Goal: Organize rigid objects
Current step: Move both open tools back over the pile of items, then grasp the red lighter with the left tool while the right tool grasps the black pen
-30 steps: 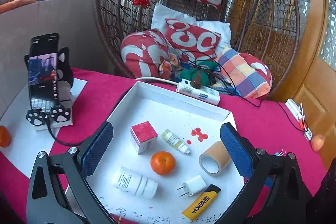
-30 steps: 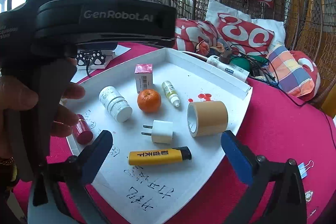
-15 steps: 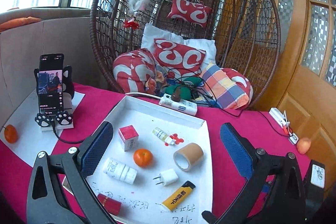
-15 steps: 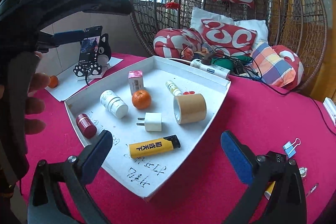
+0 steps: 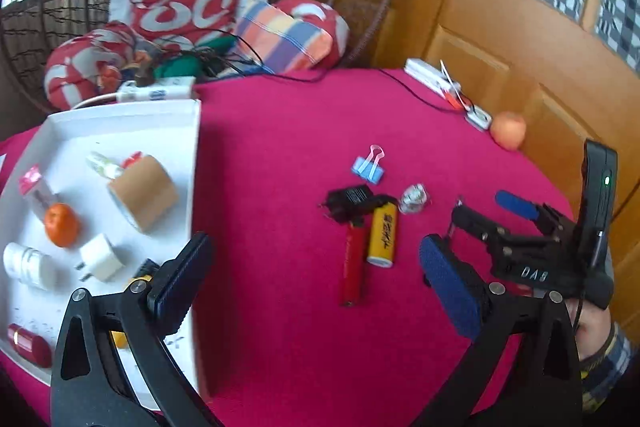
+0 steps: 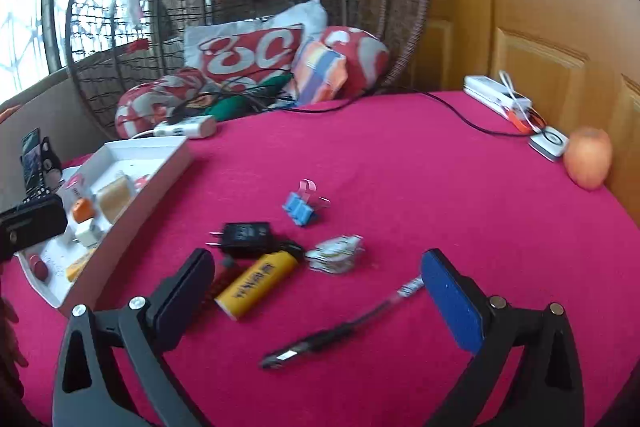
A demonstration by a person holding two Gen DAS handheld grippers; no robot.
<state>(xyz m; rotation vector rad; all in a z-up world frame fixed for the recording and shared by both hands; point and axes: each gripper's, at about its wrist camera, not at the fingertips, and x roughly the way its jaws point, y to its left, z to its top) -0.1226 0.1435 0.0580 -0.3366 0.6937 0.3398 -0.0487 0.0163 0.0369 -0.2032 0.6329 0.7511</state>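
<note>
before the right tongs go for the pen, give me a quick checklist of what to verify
1. Right tongs open and holding nothing: ok.
2. Left tongs open and holding nothing: ok.
3. Pen lies flat on the cloth, nothing on top of it: ok.
4. Pen lies apart from the yellow lighter and the foil-wrapped item: ok.
5. Pen centred between the right tongs' pads: not ok, it sits nearer the right pad.
6. Bare space in the white tray for the pen: cannot tell, the tray already holds several things.
</note>
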